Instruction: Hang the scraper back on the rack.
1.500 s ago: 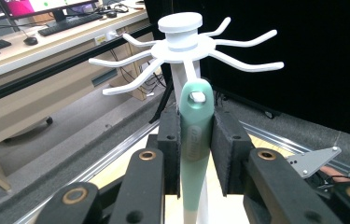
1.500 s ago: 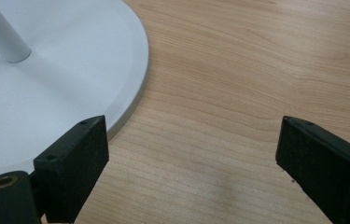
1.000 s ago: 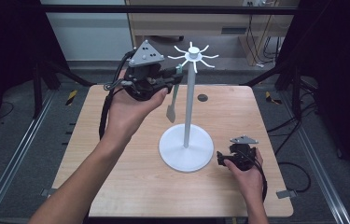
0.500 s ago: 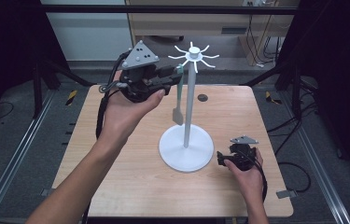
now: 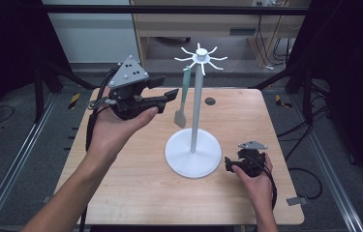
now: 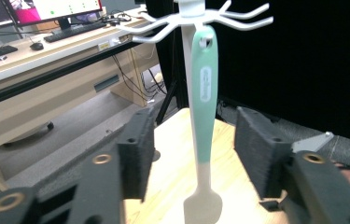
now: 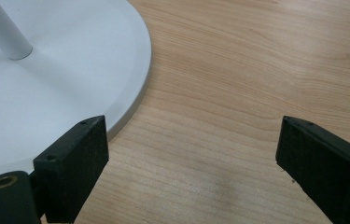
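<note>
Mint-green and cream, the slim plastic spatula (image 5: 183, 99) hangs by the hole in its handle from one prong of the white metal utensil stand (image 5: 194, 153), upper centre of the high view, its blade clear above the pale wooden desk (image 5: 135, 183). At upper left of that view the left claw (image 5: 168, 94) is held level in an upturned palm, tips aimed at the spatula; its jaws have just been opening and now stand apart, with the handle between them in the left claw view but untouched. The risk from here, as I judge it: a jaw brushing the handle on the way out could swing the spatula off its prong, or nudge the tall stand. At lower right, the right claw (image 5: 231, 163) rests low by the stand's round base, jaws wide apart over bare wood, gripping nothing.
</note>
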